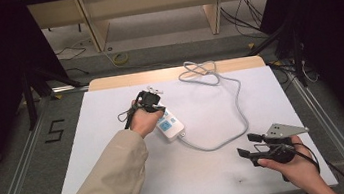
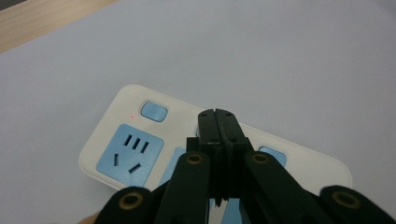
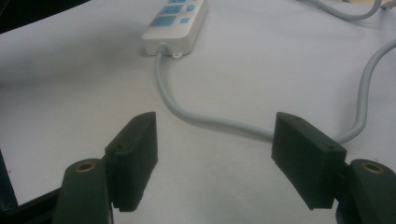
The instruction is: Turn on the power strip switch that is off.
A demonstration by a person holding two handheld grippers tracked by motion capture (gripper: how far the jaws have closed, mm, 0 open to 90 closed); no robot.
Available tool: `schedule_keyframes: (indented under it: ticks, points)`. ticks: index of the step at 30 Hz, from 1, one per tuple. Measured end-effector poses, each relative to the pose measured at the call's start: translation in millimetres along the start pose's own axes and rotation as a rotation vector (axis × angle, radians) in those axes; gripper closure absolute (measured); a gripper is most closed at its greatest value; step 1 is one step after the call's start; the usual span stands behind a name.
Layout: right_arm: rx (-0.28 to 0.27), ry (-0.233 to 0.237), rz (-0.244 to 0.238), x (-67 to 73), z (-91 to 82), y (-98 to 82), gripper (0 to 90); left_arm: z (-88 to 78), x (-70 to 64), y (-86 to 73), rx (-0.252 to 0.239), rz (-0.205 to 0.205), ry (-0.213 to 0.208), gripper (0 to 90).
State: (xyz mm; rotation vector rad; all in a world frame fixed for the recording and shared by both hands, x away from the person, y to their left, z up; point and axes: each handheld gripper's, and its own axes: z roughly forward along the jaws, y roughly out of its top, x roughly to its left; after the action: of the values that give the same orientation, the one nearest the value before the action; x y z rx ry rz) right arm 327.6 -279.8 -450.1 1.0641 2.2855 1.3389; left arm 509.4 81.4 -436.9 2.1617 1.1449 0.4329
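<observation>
My left gripper (image 2: 218, 122) has its jaws pressed together with nothing between them, tips poised just over the power strip (image 2: 140, 154), whose blue switch button (image 2: 154, 111) sits slightly ahead and to the left beside a lit red dot. I judge the button-pressing is under way with the other buttons still to do. My right gripper (image 3: 215, 156) waits wide open and empty, the strip's grey cable (image 3: 210, 122) running just ahead of its jaws.
</observation>
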Motion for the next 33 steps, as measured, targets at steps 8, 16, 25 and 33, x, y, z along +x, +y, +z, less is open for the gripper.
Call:
schedule_keyframes:
  ticks: [8, 16, 25, 33]
  points:
    - [0.001, 0.001, 0.001, 0.0, 0.1, -0.1, 31.8, 5.5, 0.5, 1.9, 0.003, -0.015, -0.011, 90.0]
    - [0.001, 0.002, 0.0, -0.1, 0.0, -0.1, 31.8, 11.6, 2.6, 1.2, 0.018, -0.015, 0.004, 90.0]
    - [0.003, 0.004, 0.002, 0.1, 0.1, -0.3, 31.8, 16.0, -0.3, 4.7, 0.024, 0.0, 0.004, 89.9]
    - [0.006, 0.005, 0.003, 0.1, 0.2, -0.4, 31.8, 19.5, -1.6, 7.7, 0.039, 0.024, 0.016, 89.9]
